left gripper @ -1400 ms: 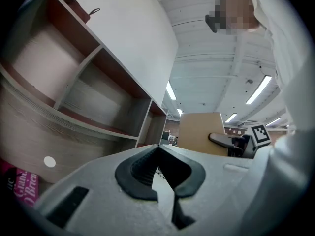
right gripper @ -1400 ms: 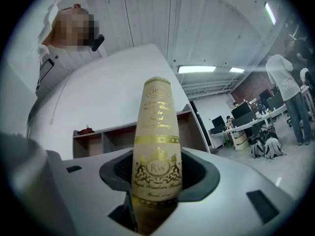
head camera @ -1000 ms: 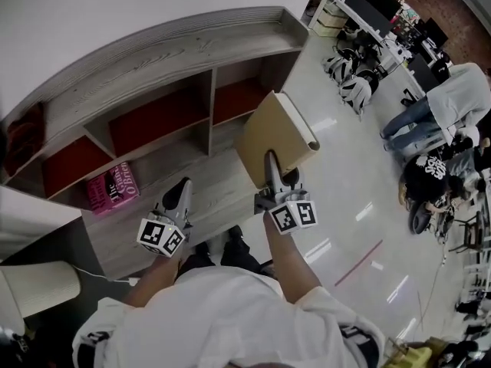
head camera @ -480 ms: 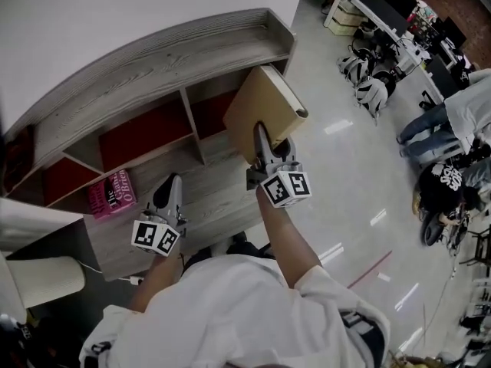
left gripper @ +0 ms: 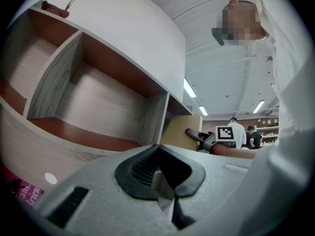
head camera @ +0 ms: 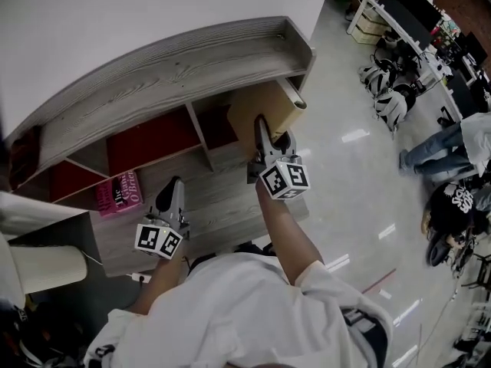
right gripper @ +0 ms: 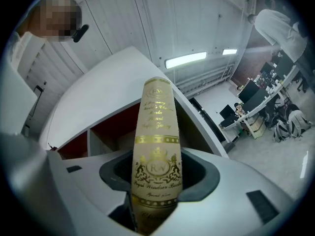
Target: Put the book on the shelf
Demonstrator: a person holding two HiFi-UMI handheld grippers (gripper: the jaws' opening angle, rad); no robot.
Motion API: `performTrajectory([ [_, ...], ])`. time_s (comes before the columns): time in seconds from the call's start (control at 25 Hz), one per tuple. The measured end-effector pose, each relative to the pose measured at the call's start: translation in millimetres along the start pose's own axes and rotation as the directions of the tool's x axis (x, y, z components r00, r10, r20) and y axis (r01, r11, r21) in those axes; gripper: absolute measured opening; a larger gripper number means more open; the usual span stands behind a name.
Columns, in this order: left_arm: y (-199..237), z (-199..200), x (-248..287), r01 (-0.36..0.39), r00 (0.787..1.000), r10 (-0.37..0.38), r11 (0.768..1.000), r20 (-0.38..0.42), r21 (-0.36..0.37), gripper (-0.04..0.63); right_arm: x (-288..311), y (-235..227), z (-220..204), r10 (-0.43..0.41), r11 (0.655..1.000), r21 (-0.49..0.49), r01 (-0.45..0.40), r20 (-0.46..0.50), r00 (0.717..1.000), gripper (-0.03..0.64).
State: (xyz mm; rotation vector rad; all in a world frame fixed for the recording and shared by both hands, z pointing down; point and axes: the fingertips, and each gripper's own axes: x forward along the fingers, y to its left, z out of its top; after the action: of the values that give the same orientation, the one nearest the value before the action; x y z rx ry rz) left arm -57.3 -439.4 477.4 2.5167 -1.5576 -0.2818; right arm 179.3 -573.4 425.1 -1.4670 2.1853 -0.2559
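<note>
A tan book [head camera: 265,110] with a cream, gold-printed spine [right gripper: 157,132] stands upright in my right gripper [head camera: 264,133], which is shut on its lower edge. Its upper part reaches under the grey wooden top of the shelf [head camera: 176,64], into the right-hand compartment. In the right gripper view my right gripper [right gripper: 157,181] has its jaws on both sides of the spine, with the shelf [right gripper: 108,127] behind. My left gripper [head camera: 170,198] hangs lower left over the shelf's bottom board, shut and holding nothing. The left gripper view shows the book [left gripper: 181,131] beside the shelf's right wall.
A pink book [head camera: 119,192] lies on the shelf's bottom board at the left. A dark red object [head camera: 19,140] rests on the shelf top's left end. A white cylinder [head camera: 38,271] stands at the lower left. Helmets [head camera: 387,98], desks and people [head camera: 449,148] fill the floor at the right.
My right gripper has carried the book up and forward, from in front of the shelf into the mouth of the right compartment. The left gripper has hardly moved.
</note>
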Motion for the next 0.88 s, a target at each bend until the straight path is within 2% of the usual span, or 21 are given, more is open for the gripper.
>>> performTrajectory([
  [0.44,12.4,-8.8,-9.8,-0.066,0.997,0.066,0.998,-0.029,-0.005,0.015,26.7,-24.1,-11.7,-0.062,0.998,-0.025,0.062,-0.018,0.998,0.219],
  [0.88,18.1,-12.3,-16.3,-0.072,0.997,0.072,0.997,-0.027,0.004,0.015,33.6,-33.9,-17.2,-0.098,0.992,-0.075,0.096,-0.014,0.995,0.219],
])
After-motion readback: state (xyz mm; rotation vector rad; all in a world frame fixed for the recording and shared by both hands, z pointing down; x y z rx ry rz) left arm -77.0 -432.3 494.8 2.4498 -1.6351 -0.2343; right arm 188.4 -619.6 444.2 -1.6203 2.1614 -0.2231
